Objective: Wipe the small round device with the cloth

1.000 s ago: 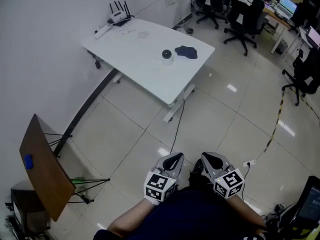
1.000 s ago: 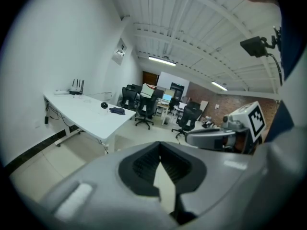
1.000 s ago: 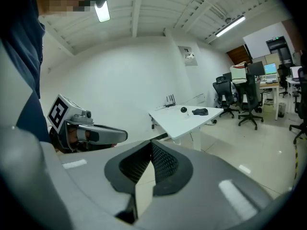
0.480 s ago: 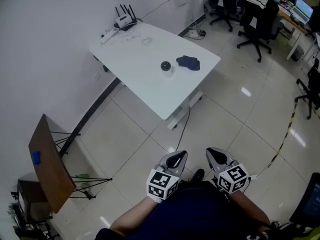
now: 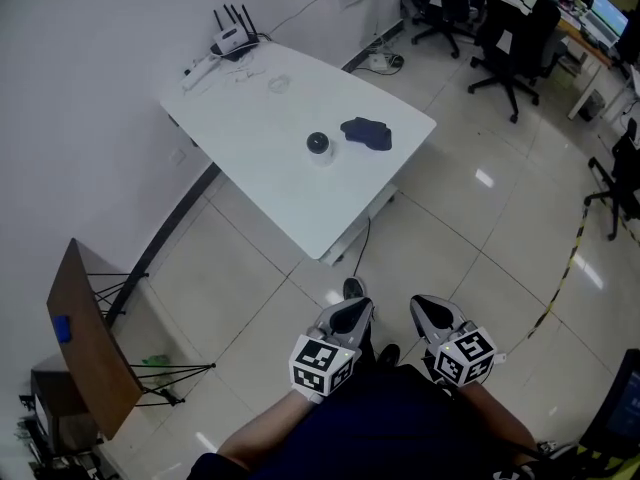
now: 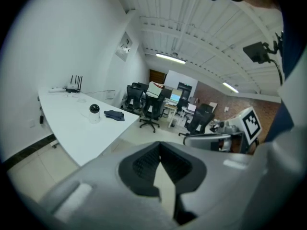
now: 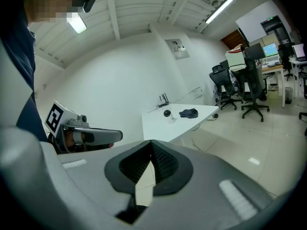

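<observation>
The small round device, black-topped on a white base, stands on the white table with a dark blue cloth crumpled just to its right. It also shows far off in both gripper views as the device beside the cloth. My left gripper and right gripper are held close to my body over the tiled floor, well short of the table. Both are shut and hold nothing.
A router with antennas and cables lie at the table's far corner by the wall. A brown board on a stand sits at the left. Office chairs and desks fill the back right. A cable runs on the floor.
The table now sits closer and lower in the head view, so I have moved toward it. A shoe has come into view just ahead of the left gripper. Both grippers stay shut.
</observation>
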`<state>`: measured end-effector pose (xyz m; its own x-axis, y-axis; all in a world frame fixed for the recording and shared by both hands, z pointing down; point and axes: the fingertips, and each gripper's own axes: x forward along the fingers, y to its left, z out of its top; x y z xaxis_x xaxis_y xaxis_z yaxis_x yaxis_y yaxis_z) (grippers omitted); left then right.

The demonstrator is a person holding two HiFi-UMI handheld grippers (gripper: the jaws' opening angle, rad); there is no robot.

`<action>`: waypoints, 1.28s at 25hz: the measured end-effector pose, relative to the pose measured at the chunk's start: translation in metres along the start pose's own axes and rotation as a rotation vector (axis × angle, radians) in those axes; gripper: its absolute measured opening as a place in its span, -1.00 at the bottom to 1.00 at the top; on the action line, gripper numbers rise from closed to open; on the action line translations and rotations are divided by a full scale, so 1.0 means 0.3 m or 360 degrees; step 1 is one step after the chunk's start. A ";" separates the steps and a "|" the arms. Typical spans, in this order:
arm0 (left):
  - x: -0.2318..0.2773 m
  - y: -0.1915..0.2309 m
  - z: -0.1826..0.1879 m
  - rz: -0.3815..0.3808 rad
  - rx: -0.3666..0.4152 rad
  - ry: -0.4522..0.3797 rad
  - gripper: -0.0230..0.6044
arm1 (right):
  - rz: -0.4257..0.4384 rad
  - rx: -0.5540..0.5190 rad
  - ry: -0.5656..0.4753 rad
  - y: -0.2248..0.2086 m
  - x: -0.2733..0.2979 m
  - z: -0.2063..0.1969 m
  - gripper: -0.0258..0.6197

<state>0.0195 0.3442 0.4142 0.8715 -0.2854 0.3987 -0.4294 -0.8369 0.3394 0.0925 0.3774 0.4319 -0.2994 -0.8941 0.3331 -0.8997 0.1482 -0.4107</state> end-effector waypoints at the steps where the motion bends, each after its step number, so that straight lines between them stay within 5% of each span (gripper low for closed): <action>1: 0.026 0.022 0.017 -0.0017 -0.0015 -0.0015 -0.92 | -0.0009 0.0000 -0.0001 -0.016 0.020 0.012 -0.91; 15: 0.312 0.418 0.305 -0.0110 -0.0127 -0.0105 -0.92 | -0.0128 -0.0051 0.0134 -0.213 0.414 0.274 -0.91; 19: 0.345 0.547 0.344 -0.0053 -0.0160 -0.0110 -0.92 | -0.0192 -0.0129 0.0144 -0.250 0.525 0.343 -0.91; 25: 0.368 0.690 0.389 0.0128 -0.0014 -0.0134 -0.92 | -0.0203 -0.0199 0.0147 -0.326 0.654 0.441 -0.91; 32: 0.450 0.831 0.421 0.0360 -0.0045 -0.0109 -0.92 | -0.0084 -0.0317 0.0160 -0.451 0.846 0.543 -0.91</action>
<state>0.0600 0.0379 0.4449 0.7661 -0.4957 0.4090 -0.6210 -0.7351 0.2722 0.1901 0.0615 0.4338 -0.2713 -0.8578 0.4366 -0.9569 0.1917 -0.2180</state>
